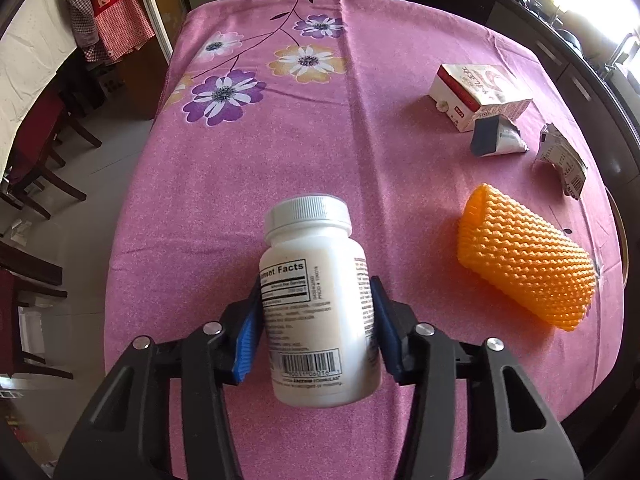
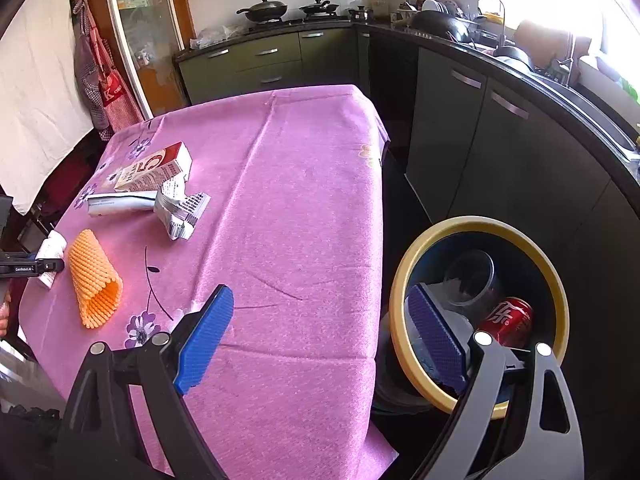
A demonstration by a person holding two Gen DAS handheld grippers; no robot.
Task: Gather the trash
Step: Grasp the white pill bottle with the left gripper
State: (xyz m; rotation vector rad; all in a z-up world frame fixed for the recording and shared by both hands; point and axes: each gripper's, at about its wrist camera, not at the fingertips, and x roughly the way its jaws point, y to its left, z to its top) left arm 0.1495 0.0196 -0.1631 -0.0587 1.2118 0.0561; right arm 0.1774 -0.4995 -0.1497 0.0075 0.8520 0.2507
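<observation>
My left gripper (image 1: 316, 320) is shut on a white supplement bottle (image 1: 316, 304) with a white cap, held above the pink tablecloth (image 1: 280, 152). An orange foam net sleeve (image 1: 528, 264) lies to its right; it also shows in the right wrist view (image 2: 94, 284). Farther off lie a red-and-white carton (image 1: 480, 94), a crumpled tube (image 1: 496, 140) and a torn wrapper (image 1: 562, 162). My right gripper (image 2: 324, 344) is open and empty at the table's right edge. A yellow-rimmed bin (image 2: 556, 280) beside the table holds a red can (image 2: 508, 318) and a clear cup (image 2: 474, 276).
Dark chairs (image 1: 36, 168) stand left of the table. Kitchen cabinets (image 2: 500, 152) and a counter with pans run along the back and right. An apron (image 2: 108, 92) hangs at the left wall. The left gripper's body (image 2: 28, 268) shows at the table's left edge.
</observation>
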